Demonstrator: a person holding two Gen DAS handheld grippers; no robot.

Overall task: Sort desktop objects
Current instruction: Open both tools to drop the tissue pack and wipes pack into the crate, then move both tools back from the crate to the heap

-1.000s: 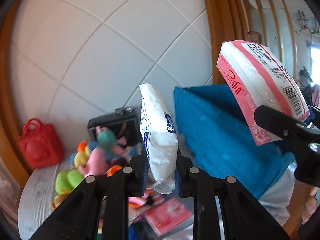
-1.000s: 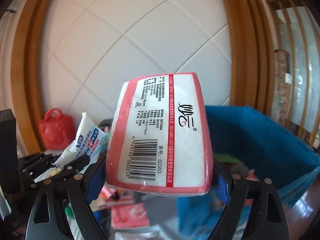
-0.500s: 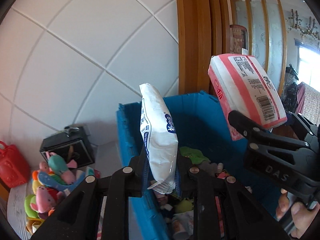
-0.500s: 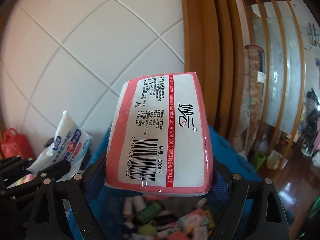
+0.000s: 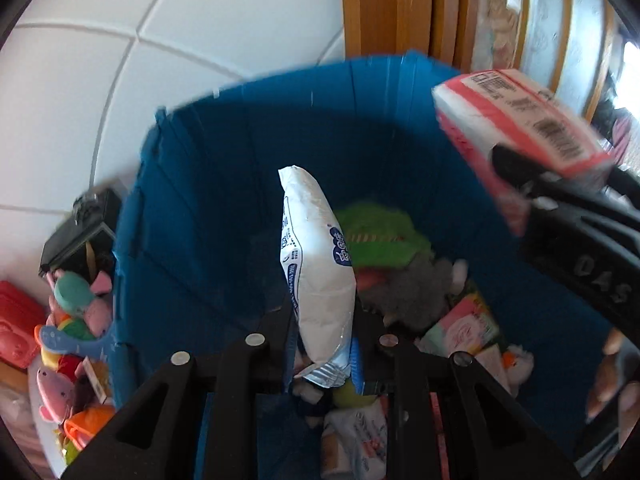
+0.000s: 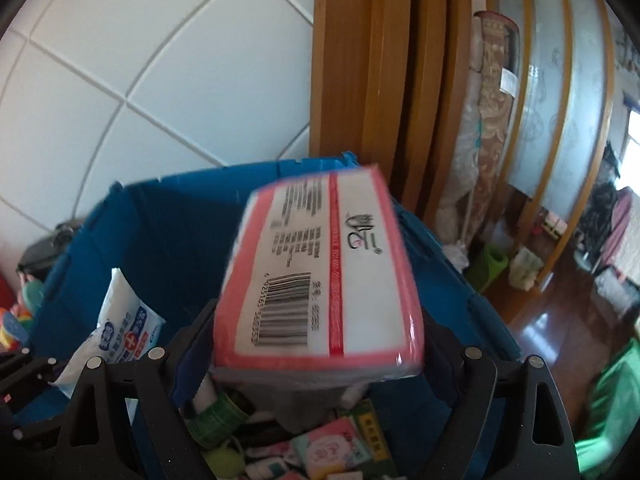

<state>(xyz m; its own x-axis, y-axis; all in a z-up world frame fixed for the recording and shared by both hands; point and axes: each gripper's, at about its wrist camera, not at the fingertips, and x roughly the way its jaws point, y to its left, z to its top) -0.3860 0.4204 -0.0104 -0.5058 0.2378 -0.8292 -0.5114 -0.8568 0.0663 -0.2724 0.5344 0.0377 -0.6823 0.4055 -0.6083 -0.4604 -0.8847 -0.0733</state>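
Both tongs are loaded: my left gripper (image 5: 324, 344), low in the centre of its own view, is pinched tight on a slim white wet-wipe pouch (image 5: 316, 276) standing upright between the pads; my right gripper (image 6: 320, 364) stands wide, clamped across the sides of a pink-and-white tissue pack (image 6: 320, 280) that fills the middle of its view. Largest thing in sight is the blue folding crate (image 5: 208, 184), spreading across the centre of both views, and both packets hang above its open mouth; inside it I see a green plush toy (image 5: 380, 236), something grey and fluffy beside that, and small pink and green packets along the lower edge, so I judge a good share is sorted already. Left to do, by my reading: let these two go, then go after the heap of colourful toys (image 5: 76, 320) and the red bag (image 5: 18, 332) at the lower left, outside the crate wall. Readable writing: a barcode beginning 6 925165 on the tissue pack, and "DAS" on the right gripper's body; the pouch's blue print is too small to read.
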